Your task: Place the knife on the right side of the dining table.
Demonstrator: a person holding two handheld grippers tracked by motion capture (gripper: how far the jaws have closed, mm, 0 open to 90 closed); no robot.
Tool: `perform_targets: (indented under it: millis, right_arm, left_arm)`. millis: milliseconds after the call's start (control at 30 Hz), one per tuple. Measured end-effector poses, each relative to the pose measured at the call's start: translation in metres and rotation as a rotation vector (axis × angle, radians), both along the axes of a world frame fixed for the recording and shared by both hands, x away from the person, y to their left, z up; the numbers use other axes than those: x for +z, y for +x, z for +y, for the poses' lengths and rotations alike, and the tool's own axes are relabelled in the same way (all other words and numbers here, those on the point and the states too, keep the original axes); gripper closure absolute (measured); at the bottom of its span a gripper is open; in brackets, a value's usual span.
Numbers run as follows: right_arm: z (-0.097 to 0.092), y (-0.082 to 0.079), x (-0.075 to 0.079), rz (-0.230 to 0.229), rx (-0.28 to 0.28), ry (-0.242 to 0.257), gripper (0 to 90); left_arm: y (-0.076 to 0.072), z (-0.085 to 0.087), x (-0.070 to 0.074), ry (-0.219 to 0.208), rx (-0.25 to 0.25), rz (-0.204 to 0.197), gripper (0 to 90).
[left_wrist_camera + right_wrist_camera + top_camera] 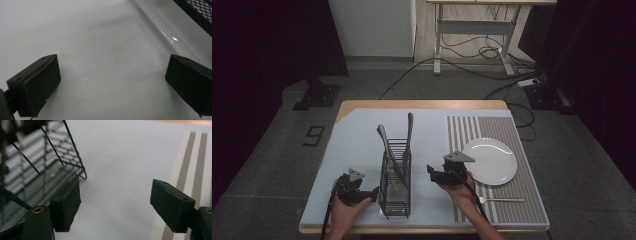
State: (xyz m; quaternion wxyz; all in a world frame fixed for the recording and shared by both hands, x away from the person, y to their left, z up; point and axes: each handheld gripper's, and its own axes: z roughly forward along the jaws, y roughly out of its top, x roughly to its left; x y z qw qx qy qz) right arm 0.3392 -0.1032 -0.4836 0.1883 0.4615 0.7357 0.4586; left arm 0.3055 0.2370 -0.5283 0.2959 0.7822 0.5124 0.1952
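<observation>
Wire rack stands upright on the pale blue mat, between the two grippers. Two utensils stand in it, handles up, leaning apart; judging by the blades they could be knives, but the working ends are too dark among the wires to be sure. Upright storage like this lets handles be reached from above.

One spoon lies flat on the striped placemat, just behind the right hand, near the table's front edge. Handle points to the right. It looks like the next piece to go into the rack, so the work in hand seems to be loading cutlery.

One white plate sits on the placemat, bare, just right of the right gripper.

Right gripper: jaws spread wide, nothing between them. In its own view the pads flank bare mat, with the rack's lower corner just beyond the left pad. Held above the mat beside the rack, clear of the wires.

Left gripper: sits low at the rack's left side, jaws spread, nothing pinched. Its view looks along bare mat, the rack's base edge in the top right corner. Probably parked there to steady the rack if it tips.

Count: one rack, two utensils in it, one spoon out, one plate, one placemat, one mat, two grippers.

Table: wood edge visible at far side.
</observation>
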Motion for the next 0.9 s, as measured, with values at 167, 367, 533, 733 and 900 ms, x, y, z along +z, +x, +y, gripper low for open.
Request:
perform_targets:
  millis: [167, 367, 533, 733, 900]
  right_arm:
    - [-0.013, 0.001, 0.022, -0.032, 0.03, 0.06, 27.9]
    - [-0.018, 0.007, 0.038, -0.038, 0.064, 0.104, 28.4]
    - [-0.015, 0.012, 0.05, -0.049, 0.078, 0.122, 29.1]
    - [-0.01, 0.021, 0.062, -0.066, 0.091, 0.125, 30.0]
    - [-0.007, 0.027, 0.066, -0.062, 0.089, 0.136, 31.1]
  left_arm:
    - [0.0, 0.0, 0.0, 0.0, -0.001, 0.001, 0.0]
    - [0.0, 0.0, 0.0, 0.001, 0.0, -0.001, 0.0]
    - [0.0, 0.0, 0.0, 0.001, 0.0, -0.002, 0.0]
    - [0.0, 0.0, 0.0, 0.001, 0.0, -0.001, 0.0]
    - [0.0, 0.0, 0.0, 0.001, -0.001, 0.0, 0.0]
